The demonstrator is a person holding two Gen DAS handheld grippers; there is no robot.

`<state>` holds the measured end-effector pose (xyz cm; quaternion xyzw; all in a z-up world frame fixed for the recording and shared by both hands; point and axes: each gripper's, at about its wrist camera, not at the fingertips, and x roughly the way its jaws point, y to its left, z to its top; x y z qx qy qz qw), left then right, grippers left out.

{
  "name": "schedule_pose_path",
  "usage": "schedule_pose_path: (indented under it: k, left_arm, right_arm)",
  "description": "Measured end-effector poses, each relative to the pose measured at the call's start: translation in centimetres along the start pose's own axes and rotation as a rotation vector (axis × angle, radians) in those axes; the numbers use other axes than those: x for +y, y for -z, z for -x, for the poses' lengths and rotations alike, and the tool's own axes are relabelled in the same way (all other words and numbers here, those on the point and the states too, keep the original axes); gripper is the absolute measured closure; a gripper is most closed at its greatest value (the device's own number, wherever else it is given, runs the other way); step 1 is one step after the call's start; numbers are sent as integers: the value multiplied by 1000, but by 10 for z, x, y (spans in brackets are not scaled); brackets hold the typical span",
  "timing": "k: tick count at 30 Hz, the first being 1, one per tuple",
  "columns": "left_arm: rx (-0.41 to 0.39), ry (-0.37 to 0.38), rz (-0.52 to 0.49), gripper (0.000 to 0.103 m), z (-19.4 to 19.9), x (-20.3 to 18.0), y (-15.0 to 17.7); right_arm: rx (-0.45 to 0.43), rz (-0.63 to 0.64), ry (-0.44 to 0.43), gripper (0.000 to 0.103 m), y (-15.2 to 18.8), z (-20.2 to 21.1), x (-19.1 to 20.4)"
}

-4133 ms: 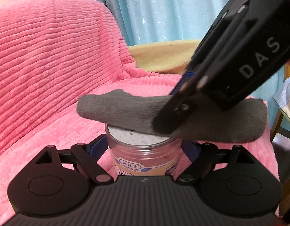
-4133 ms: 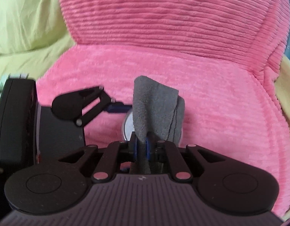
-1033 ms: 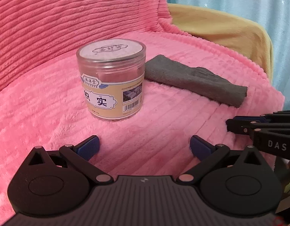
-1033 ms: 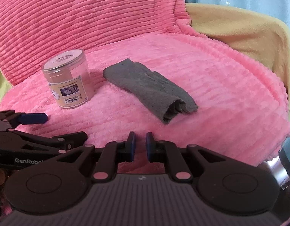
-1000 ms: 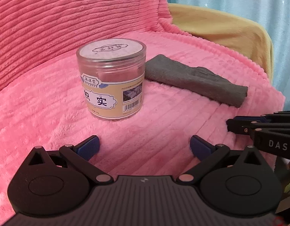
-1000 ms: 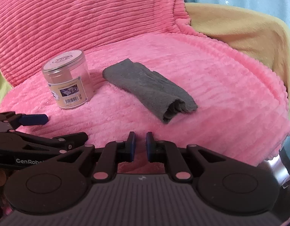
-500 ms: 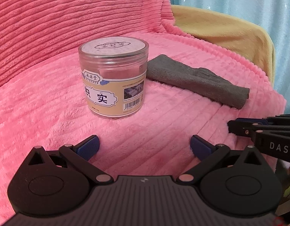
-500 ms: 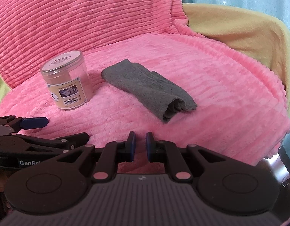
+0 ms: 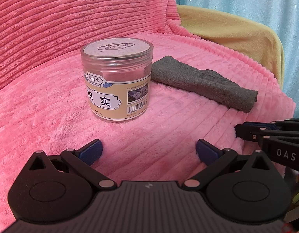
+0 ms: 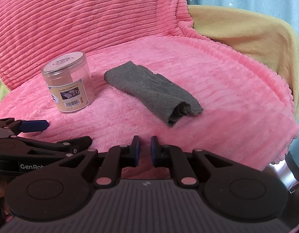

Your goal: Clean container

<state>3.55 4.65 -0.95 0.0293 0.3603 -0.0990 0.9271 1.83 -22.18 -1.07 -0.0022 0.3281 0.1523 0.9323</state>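
Both grippers are now sitting back from the jar [image 9: 116, 80], which four seconds ago was being held by the left gripper [image 9: 148, 152] while the right gripper [image 10: 143, 150] was pressing the grey cloth [image 10: 152, 91] onto its lid. Now the jar is standing upright and free on the pink blanket [image 9: 169, 136], with the cloth lying folded just beside it on the right, apparently not touching. Left jaws are spreading wide with nothing between them; right jaws are standing narrowly apart, also empty. Open blanket is lying between each gripper and the jar. Past the cloth's near end, the blanket is dropping off at its right edge, beside a yellow cover [image 10: 246, 31].
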Motion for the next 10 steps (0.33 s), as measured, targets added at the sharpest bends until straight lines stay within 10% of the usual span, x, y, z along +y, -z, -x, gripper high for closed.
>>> schedule_pose_path:
  k: [10]
  left_arm:
    - [-2,-1,-1,0,1,3,1]
  right_arm:
    - [1,2,7,95,0,0,1]
